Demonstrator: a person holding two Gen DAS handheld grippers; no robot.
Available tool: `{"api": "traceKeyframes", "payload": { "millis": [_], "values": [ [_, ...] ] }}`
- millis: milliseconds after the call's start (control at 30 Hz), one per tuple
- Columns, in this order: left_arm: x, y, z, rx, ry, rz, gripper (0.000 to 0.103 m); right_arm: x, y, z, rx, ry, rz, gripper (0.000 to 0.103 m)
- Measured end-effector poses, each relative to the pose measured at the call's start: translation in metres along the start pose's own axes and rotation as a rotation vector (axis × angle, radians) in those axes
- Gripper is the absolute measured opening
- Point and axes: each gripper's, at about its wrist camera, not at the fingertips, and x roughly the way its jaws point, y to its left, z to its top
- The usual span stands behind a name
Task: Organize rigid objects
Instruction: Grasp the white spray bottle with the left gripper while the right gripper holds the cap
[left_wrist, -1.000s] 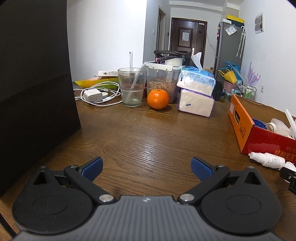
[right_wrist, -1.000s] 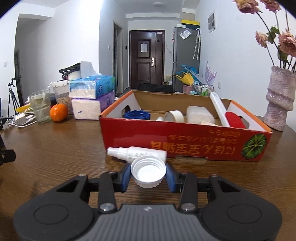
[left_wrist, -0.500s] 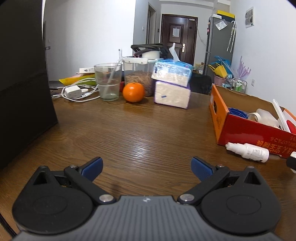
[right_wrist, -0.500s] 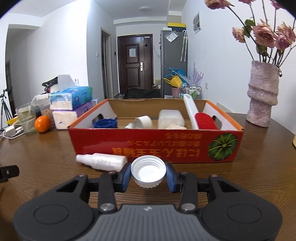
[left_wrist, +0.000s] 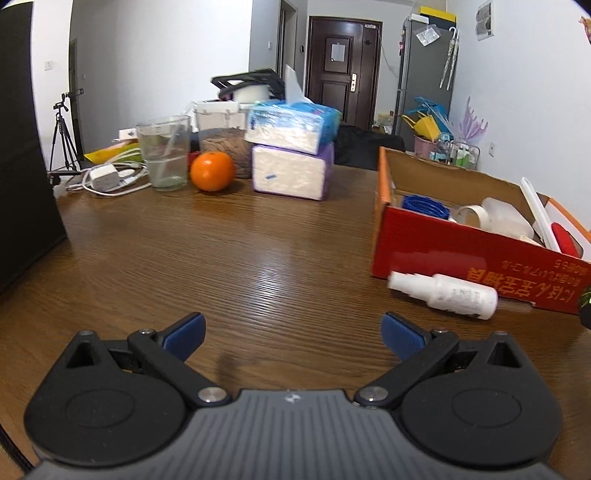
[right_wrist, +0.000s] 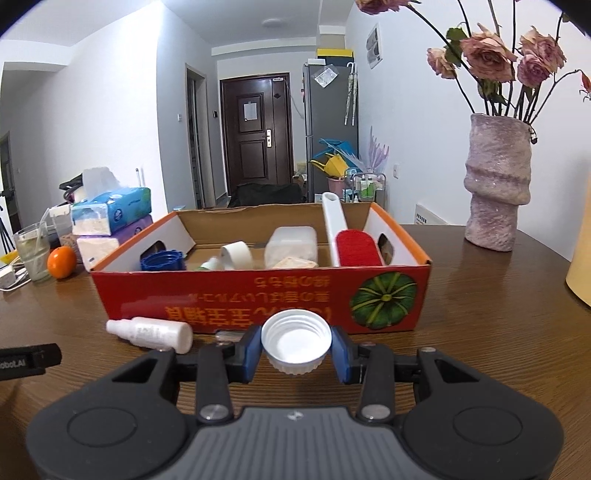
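My right gripper (right_wrist: 296, 350) is shut on a white screw cap (right_wrist: 296, 344), its hollow side facing the camera, just in front of the red cardboard box (right_wrist: 258, 295). The box (left_wrist: 454, 251) holds a blue lid (right_wrist: 162, 260), a tape roll (right_wrist: 236, 255), a white container (right_wrist: 291, 242) and a red-and-white brush (right_wrist: 354, 243). A small white spray bottle (right_wrist: 151, 333) lies on its side on the table against the box front, also in the left wrist view (left_wrist: 443, 294). My left gripper (left_wrist: 293, 334) is open over bare wood, left of the bottle.
At the table's back left stand an orange (left_wrist: 212, 171), a glass with a straw (left_wrist: 164, 157), stacked tissue packs (left_wrist: 291, 155), a jar and a charger with cable (left_wrist: 105, 177). A dark upright object (left_wrist: 22, 147) fills the left edge. A vase of dried roses (right_wrist: 496, 181) stands right of the box.
Both grippers have shifted sideways: the box and the bottle slid left in both views. The box now sits centred before the right gripper, and the bottle is nearer the left gripper. The cap stays gripped.
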Motion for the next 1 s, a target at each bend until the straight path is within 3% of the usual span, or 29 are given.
{"api": "traceKeyframes", "payload": {
  "millis": [733,1000],
  "values": [
    [0.017,-0.066,0.006,0.071,0.015,-0.128,0.103,0.015,-0.046,0.004,-0.013,0.012,-0.029,0.039],
    [0.026,-0.089,0.011,0.157,-0.015,-0.148,0.103,0.024,-0.056,0.006,-0.003,0.021,-0.041,0.039]
  ]
}}
